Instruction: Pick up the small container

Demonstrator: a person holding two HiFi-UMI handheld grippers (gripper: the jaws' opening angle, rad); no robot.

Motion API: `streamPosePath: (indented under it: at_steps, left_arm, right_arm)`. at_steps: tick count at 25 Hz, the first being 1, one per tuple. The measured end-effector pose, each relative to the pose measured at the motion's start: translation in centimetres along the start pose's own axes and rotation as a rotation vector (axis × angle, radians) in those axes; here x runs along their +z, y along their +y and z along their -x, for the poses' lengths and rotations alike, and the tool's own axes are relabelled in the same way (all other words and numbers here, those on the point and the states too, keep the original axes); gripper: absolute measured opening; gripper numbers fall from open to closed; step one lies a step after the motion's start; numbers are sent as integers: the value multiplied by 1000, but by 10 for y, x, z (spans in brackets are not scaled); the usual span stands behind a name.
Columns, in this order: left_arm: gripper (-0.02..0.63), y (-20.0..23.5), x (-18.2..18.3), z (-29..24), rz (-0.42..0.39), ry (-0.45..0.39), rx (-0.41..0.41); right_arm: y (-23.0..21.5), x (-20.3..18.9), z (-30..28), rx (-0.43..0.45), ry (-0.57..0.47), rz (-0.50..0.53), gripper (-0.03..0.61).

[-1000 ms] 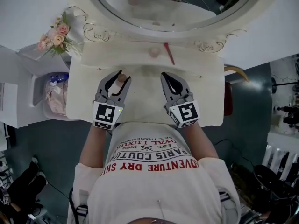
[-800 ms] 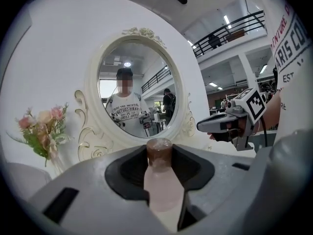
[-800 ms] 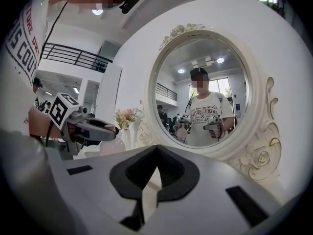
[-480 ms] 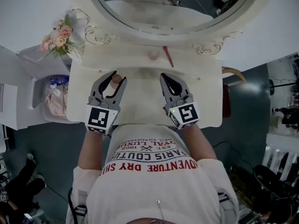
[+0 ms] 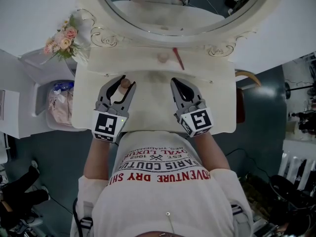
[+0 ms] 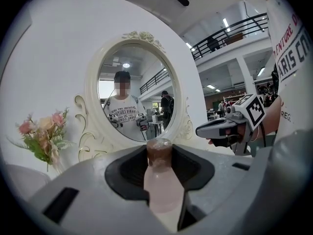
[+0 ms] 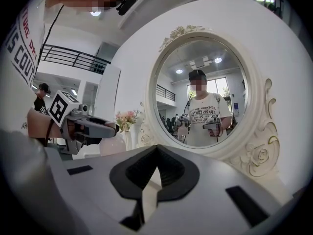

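The small container (image 6: 161, 180) is a pale pink bottle with a brown cap. It stands upright between the jaws of my left gripper (image 6: 159, 153), which is shut on its body. In the head view the left gripper (image 5: 123, 86) holds the bottle (image 5: 126, 82) over the left part of the cream vanity table (image 5: 153, 110). My right gripper (image 5: 180, 87) hovers over the table to the right, level with the left one. Its jaws are together with nothing between them in the right gripper view (image 7: 156, 173).
A large oval mirror (image 5: 182, 6) in an ornate white frame stands at the back. On the ledge below it lie a pink round piece (image 5: 162, 57) and a red stick (image 5: 178, 58). A vase of pink flowers (image 5: 61, 37) sits back left. A white bin (image 5: 57, 100) stands beside the table.
My left gripper with the bottle has shifted slightly to the left and toward the person. The right gripper has hardly moved.
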State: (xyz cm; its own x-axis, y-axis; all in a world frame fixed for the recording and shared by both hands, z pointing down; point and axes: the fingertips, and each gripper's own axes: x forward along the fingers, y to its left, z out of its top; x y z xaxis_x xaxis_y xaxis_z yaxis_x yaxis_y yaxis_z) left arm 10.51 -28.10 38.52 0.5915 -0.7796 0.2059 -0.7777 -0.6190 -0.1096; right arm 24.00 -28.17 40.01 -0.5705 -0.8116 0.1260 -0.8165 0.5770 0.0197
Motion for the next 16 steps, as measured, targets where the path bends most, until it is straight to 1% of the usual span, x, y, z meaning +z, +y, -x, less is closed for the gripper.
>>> streamPosePath:
  at_steps: [8,16]
  left_arm:
    - [149,-4,-6,4,16,8,-2]
    - [149,-2,-10,8,11,13,-4]
  right_arm:
    - [-2,-1,2,-15,1,3,-2]
    - [4,-1,2,-20,1,9,-2]
